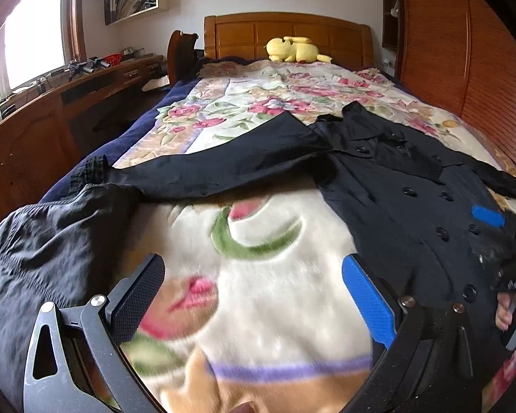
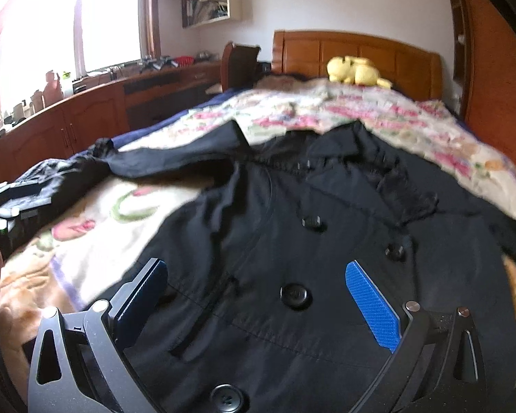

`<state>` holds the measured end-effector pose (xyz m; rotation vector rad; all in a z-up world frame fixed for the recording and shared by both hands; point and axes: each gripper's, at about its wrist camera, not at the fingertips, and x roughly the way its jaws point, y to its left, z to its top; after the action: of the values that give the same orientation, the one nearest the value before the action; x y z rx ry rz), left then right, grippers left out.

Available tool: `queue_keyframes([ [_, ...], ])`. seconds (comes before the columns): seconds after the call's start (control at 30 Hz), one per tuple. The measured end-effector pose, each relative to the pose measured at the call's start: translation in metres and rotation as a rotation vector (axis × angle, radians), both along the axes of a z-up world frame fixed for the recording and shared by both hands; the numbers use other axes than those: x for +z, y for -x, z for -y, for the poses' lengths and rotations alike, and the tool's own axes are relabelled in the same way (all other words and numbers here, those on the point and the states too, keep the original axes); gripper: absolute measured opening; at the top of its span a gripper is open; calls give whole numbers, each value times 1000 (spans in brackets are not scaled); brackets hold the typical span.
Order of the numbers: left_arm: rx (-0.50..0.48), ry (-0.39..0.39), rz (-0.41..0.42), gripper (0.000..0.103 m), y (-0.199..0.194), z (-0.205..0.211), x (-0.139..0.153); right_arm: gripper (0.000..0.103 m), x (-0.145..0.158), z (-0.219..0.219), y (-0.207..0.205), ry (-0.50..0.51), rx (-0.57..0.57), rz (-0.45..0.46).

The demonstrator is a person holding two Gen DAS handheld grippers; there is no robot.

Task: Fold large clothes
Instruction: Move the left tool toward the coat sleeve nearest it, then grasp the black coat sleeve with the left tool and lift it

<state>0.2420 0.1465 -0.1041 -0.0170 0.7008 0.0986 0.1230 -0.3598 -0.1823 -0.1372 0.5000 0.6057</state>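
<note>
Left wrist view: 1 black double-breasted coat (image 1: 388, 186) spread flat on floral blanket (image 1: 258, 292), 1 sleeve stretched toward 1 second dark garment (image 1: 44, 251). 1 yellow plush toy (image 1: 294, 50) by headboard (image 1: 285, 32). Left gripper (image 1: 254, 292) and right gripper (image 2: 258, 296): fingers apart, holding nothing.

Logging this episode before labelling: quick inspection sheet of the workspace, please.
Surface: bed with floral blanket.
Job's things: black coat spread flat, buttons up, one sleeve stretched sideways; unfolded.
Clutter: second dark garment bunched at bed edge; yellow plush toy at headboard.
Grippers: left gripper open over blanket; right gripper open over coat front.
Cables: nothing seen.
Surroundings: wooden headboard, cluttered desk under window, wall shelf.
</note>
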Motion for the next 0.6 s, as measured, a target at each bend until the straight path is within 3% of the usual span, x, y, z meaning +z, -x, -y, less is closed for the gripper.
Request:
queue_keyframes([
  [0.3, 31, 18, -77, 103, -61, -28, -19, 103, -6, 16, -2, -24, -5, -40],
  [0.6, 95, 143, -128, 103, -116, -64, -38, 103, 0, -11, -11, 12, -5, -28],
])
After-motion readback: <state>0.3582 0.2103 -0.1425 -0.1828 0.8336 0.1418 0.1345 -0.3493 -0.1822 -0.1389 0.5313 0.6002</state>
